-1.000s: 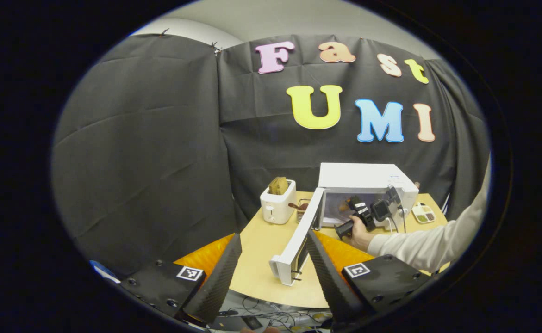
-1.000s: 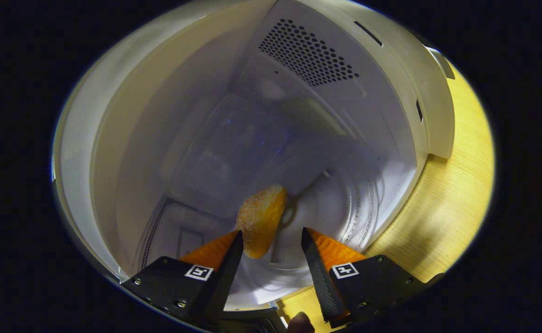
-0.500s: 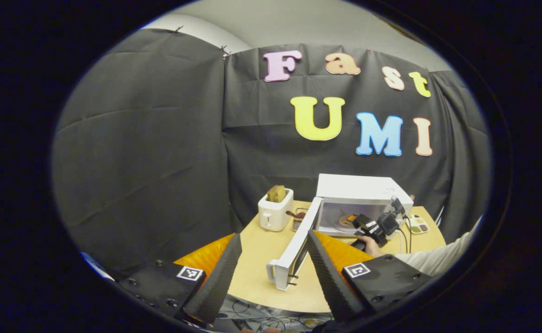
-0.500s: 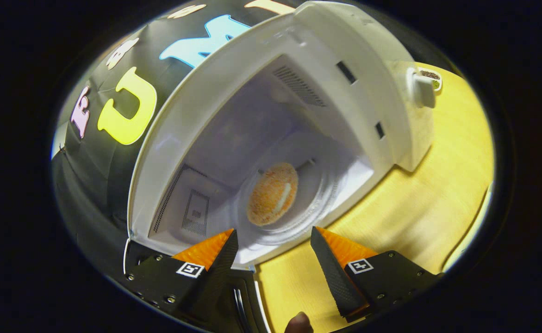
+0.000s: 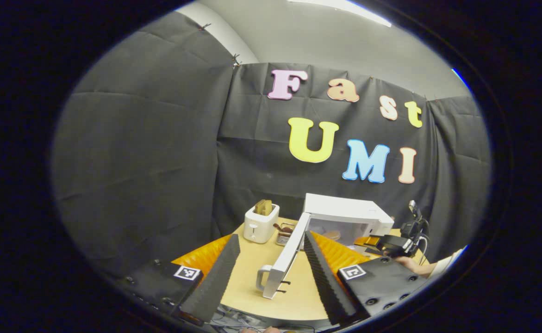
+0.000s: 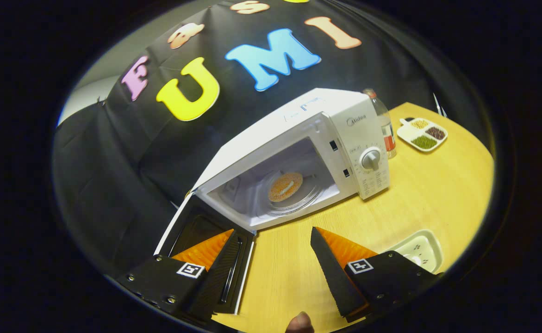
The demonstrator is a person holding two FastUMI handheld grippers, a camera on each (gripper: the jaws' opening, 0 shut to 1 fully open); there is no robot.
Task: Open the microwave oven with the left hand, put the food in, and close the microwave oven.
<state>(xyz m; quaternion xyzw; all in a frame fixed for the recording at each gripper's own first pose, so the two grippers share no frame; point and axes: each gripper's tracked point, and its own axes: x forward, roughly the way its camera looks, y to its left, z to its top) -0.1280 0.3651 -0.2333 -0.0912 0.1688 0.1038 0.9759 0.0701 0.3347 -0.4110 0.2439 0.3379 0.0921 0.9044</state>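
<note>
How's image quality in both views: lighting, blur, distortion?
Right gripper view: sharp, tilted, heavy fisheye bending; the bun in the microwave is evenly lit; the table is bright with no harsh glare. Left gripper view: sharp, dim dark backdrop, ceiling light strip blown out.

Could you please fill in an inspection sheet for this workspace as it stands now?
Surface: wooden table.
Job's things: microwave with its door open; food on the glass turntable inside.
Clutter: toaster, bottle, divided dish, white tray.
Grippers: left gripper open, empty; right gripper open, empty, outside the microwave.
Cables: a tangle below the table's edge.
Surroundings: black cloth wall.
</note>
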